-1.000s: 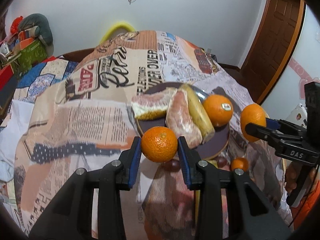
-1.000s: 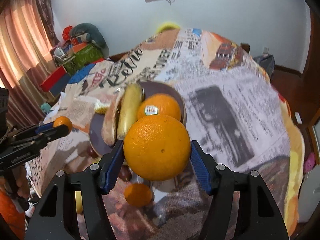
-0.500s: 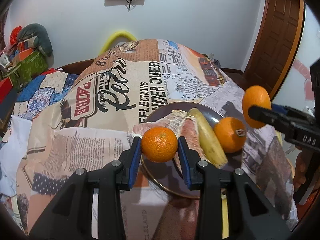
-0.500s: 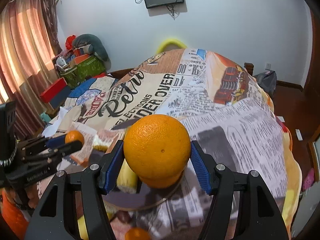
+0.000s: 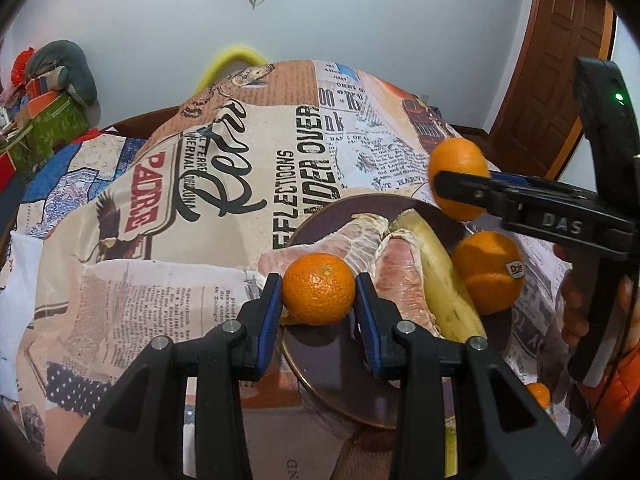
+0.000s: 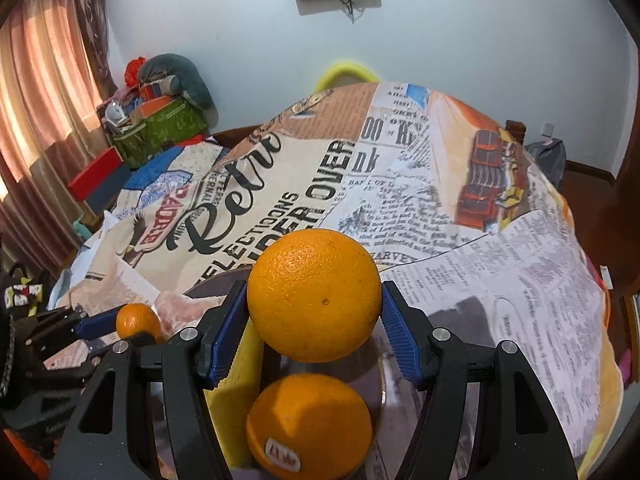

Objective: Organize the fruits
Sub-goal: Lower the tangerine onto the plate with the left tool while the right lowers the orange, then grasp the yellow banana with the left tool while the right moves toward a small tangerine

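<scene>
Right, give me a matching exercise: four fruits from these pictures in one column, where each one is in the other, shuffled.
Things:
1. mandarin
2. big orange
3. stickered orange
4. banana

Places:
A. lying on the plate between the pomelo pieces and an orange
B. held in the right gripper
C. held in the left gripper
D. resting on the plate's right side, Dole label showing

Pairs: 1-C, 2-B, 3-D, 4-A

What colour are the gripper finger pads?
Blue, ribbed pads on black fingers; clearest in the right wrist view.
</scene>
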### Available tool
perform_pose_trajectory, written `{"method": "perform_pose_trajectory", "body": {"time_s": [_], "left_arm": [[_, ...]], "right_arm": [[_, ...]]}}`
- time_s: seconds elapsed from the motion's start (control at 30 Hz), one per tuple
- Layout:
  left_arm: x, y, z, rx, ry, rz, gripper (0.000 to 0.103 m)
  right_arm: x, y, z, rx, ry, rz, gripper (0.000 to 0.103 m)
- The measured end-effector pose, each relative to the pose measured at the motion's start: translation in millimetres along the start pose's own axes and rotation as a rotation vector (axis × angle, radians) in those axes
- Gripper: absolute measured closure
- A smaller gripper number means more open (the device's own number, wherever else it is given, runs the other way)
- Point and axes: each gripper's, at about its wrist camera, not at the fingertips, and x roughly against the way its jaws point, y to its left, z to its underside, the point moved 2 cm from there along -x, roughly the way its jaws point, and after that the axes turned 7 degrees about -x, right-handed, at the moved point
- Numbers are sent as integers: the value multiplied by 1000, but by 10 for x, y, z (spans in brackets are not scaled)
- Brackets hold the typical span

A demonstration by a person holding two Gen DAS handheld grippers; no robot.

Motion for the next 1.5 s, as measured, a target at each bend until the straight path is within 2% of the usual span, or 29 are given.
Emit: {"method": "perform_pose_trajectory", "body": {"time_s": [0.3, 0.47, 0.6, 0.7, 1.1, 1.33, 1.5], "left_arm": [[-48, -5, 15, 3, 12, -4, 67], [-48, -20, 22, 6, 15, -3, 55], [-26, -35, 22, 3, 15, -7, 54], [1, -46, 16, 2, 13, -12, 51], [456, -108, -70, 12, -49, -24, 47], [898, -206, -46, 5, -99, -37, 42], [1091, -276, 67, 1, -99, -38, 38]], "right_arm": [[-125, -9, 80, 5, 50, -1, 41], [-126, -62, 116, -3, 70, 5, 41], [-96, -52, 136, 10, 73, 10, 39], [-3, -13, 116, 18, 54, -17, 39], [544, 191, 119, 70, -46, 10, 39], [985, 278, 256, 73, -95, 21, 39], [1221, 314, 433, 76, -113, 36, 39]]}}
